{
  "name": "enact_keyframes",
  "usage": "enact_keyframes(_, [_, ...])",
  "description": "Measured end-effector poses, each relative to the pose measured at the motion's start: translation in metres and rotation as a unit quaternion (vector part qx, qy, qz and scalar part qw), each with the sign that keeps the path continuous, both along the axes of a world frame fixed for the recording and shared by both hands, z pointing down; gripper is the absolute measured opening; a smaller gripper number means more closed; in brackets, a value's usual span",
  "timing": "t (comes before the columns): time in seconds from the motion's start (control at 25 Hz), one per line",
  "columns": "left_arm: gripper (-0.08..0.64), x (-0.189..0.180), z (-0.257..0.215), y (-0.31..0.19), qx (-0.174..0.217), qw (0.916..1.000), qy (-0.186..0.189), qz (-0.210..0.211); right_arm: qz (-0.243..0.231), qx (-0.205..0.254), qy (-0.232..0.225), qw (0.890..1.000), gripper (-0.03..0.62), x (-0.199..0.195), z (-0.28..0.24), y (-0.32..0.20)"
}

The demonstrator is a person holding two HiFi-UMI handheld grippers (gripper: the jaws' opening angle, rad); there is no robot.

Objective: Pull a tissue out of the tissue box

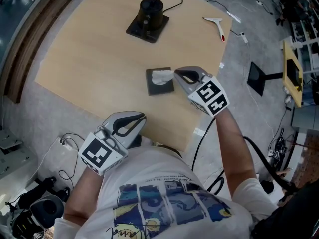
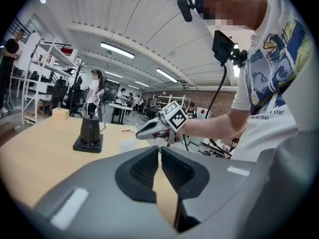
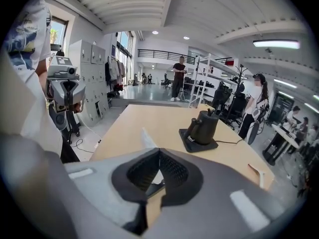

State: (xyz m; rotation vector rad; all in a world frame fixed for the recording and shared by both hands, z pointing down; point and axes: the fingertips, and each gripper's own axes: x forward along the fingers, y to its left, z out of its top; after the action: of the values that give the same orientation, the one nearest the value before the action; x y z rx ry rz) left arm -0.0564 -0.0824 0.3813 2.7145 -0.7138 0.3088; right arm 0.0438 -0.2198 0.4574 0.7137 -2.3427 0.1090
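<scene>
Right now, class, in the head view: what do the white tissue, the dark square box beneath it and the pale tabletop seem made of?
The white tissue: thin matte paper, by its crumpled folds. The dark square tissue box: perhaps card or plastic, dull grey; too small to tell. The pale tabletop: wood or wood-look laminate, smooth tan.

head: steeply down | gripper views: low, close | shared: table (image 1: 89,63)

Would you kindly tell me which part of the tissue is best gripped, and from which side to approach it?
Grip the loose tuft of the tissue that sticks up out of the tissue box. Come from the box's right in the head view, angled slightly downward. The tuft is the only free part, and it extends toward that side. The right gripper is shut on it there.
</scene>
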Motion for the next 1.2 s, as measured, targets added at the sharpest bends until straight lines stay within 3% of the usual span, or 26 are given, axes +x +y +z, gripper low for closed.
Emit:
enact_keyframes(0.12, [0.023, 0.002, 0.003, 0.003, 0.021, 0.9998, -0.004, 0.005, 0.001, 0.008, -0.004, 1.0, 0.003, 0.001, -0.007, 0.001])
enact_keyframes(0.28, [0.023, 0.002, 0.0, 0.003, 0.009, 0.9999, -0.006, 0.003, 0.003, 0.017, -0.007, 1.0, 0.003, 0.001, -0.017, -0.001])
enact_keyframes(0.44, [0.023, 0.005, 0.004, 0.009, 0.028, 0.9995, -0.01, 0.007, 0.005, 0.028, -0.01, 1.0, 0.003, 0.005, -0.027, 0.007])
enact_keyframes(0.68, [0.023, 0.01, -0.004, 0.013, 0.023, 0.9997, -0.011, 0.006, 0.0, 0.045, -0.021, 0.999, 0.003, 0.002, -0.049, 0.015])
enact_keyframes(1.2, [0.023, 0.024, -0.005, 0.041, 0.037, 0.9991, -0.018, -0.005, -0.023, 0.082, -0.043, 0.995, 0.003, 0.006, -0.096, 0.065])
